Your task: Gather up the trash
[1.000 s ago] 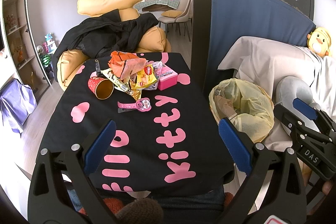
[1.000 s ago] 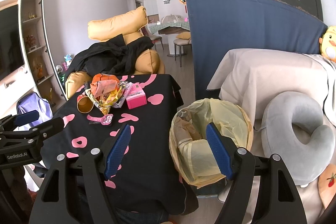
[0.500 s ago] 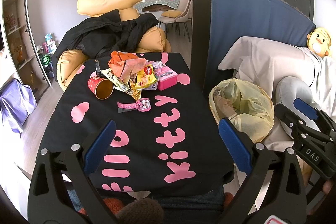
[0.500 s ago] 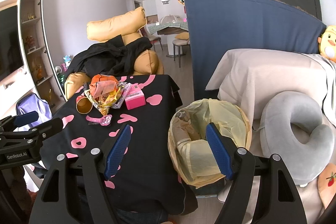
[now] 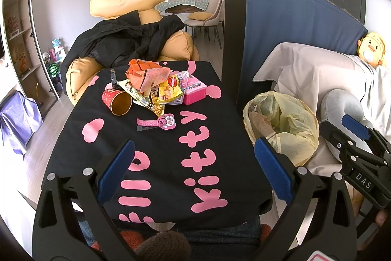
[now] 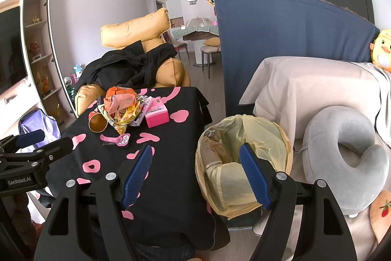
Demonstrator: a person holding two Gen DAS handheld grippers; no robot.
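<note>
A heap of snack wrappers [image 5: 154,83] [image 6: 122,104] lies at the far end of a table under a black cloth with pink letters [image 5: 158,153] [image 6: 166,187]. Beside the heap lie a tipped red paper cup [image 5: 117,102] [image 6: 97,122], a pink box [image 5: 194,92] [image 6: 157,114] and a pink tag [image 5: 158,122] [image 6: 116,139]. To the table's right stands a bin lined with a yellow bag [image 5: 281,124] [image 6: 244,153]. My left gripper [image 5: 193,170] hangs open over the near table edge. My right gripper [image 6: 195,175] is open above the gap between table and bin.
An orange beanbag with a black jacket [image 5: 127,45] sits behind the table. A blue partition [image 5: 293,40] and a covered sofa [image 6: 317,89] with a grey neck pillow [image 6: 347,158] flank the bin. Shelves [image 5: 17,40] line the left wall.
The right wrist view has drifted a little to the right. Both grippers stay open and nothing on the table has moved.
</note>
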